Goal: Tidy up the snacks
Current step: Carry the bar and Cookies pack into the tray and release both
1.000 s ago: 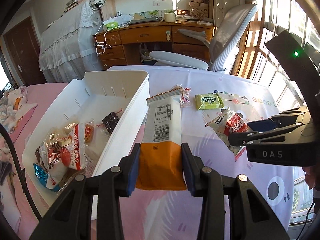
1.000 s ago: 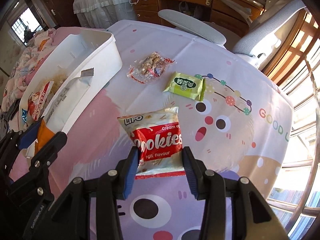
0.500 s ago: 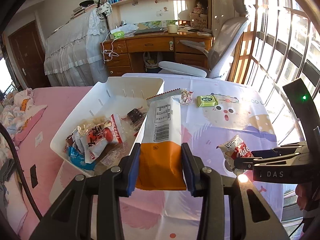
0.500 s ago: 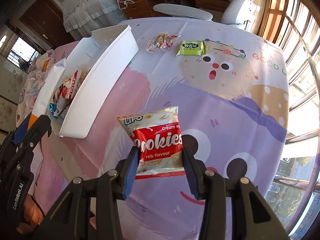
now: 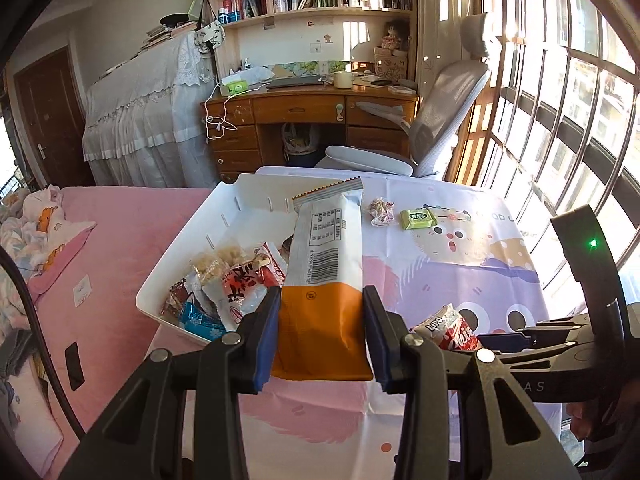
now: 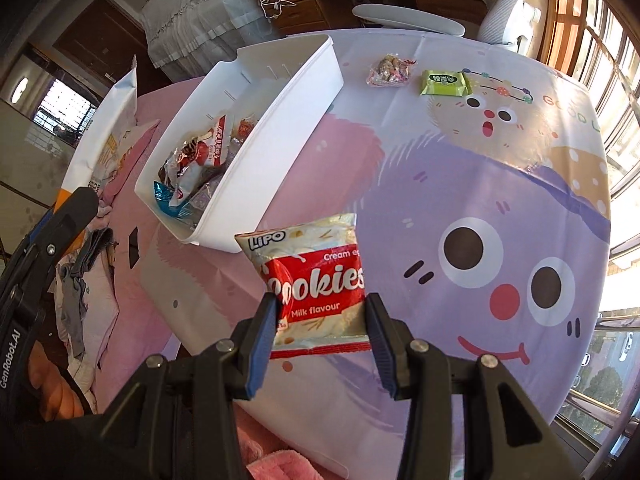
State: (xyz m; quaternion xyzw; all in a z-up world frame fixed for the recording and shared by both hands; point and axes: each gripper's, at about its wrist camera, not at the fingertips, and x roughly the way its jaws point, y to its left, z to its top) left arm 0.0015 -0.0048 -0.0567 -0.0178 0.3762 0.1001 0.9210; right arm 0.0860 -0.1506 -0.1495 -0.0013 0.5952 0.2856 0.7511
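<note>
My left gripper [image 5: 322,336] is shut on a long white and orange snack packet [image 5: 326,276], held in the air above the near end of the white bin [image 5: 188,248]. My right gripper [image 6: 322,334] is shut on a red and white cookies bag [image 6: 316,280], lifted over the table near the bin's near corner. The white bin [image 6: 288,120] holds several wrapped snacks. A clear candy bag [image 6: 390,70] and a green packet [image 6: 444,82] lie on the far part of the cartoon tablecloth [image 6: 460,184].
A grey office chair [image 5: 436,120] and a wooden desk [image 5: 304,120] stand beyond the table. A pink bed [image 5: 100,240] lies to the left. Barred windows [image 5: 560,100] run along the right. The right gripper's body [image 5: 560,344] shows at the lower right of the left wrist view.
Both grippers have risen and drawn back from the table with their packets still held. The bin and the tablecloth look smaller and farther away than before.
</note>
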